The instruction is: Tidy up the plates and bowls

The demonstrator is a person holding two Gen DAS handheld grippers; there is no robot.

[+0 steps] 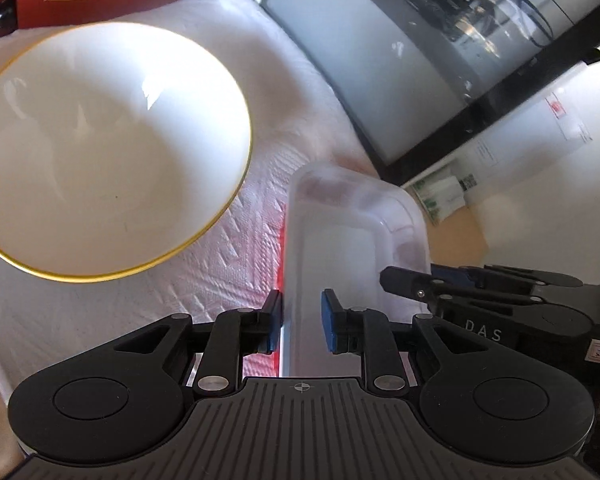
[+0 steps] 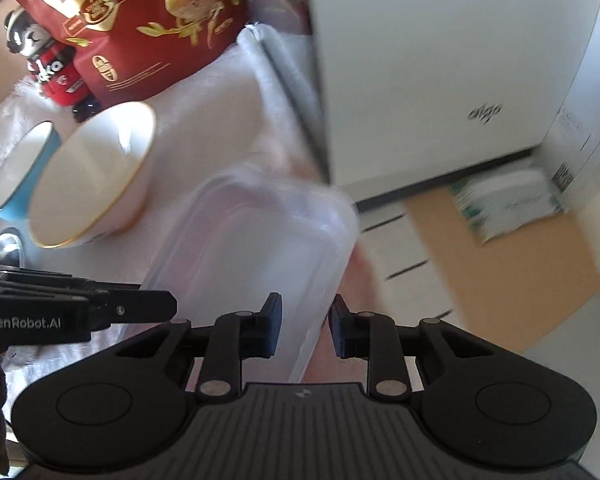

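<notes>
So right now I've got both grippers on the same clear plastic container [image 1: 352, 240], one on each long side. In the left wrist view my left gripper [image 1: 300, 322] sits at the bottom middle of the frame, jaws narrowed down with the container's left wall running up between the blue pads; the left pad is right against the rim, but I honestly can't tell if the right pad is touching, so I won't call it a grip. My right gripper [image 2: 305, 326] is at the bottom middle of its own view and is clenched on the container's right edge, which passes between the two black fingers. That view is pretty blurry, fwiw. Each gripper shows up in the other's camera, poking in from the side at the lower edge. The white bowl with the gold rim [image 1: 100, 148] fills the left half of the left view, sitting on the white textured cloth [image 1: 228, 272], near the container but not touching it. In the right view a blue bowl [image 2: 24, 168] sits just beside the white bowl at the left edge, with a red snack bag [image 2: 140, 28] and a small figurine [image 2: 48, 64] in the upper left behind them.
</notes>
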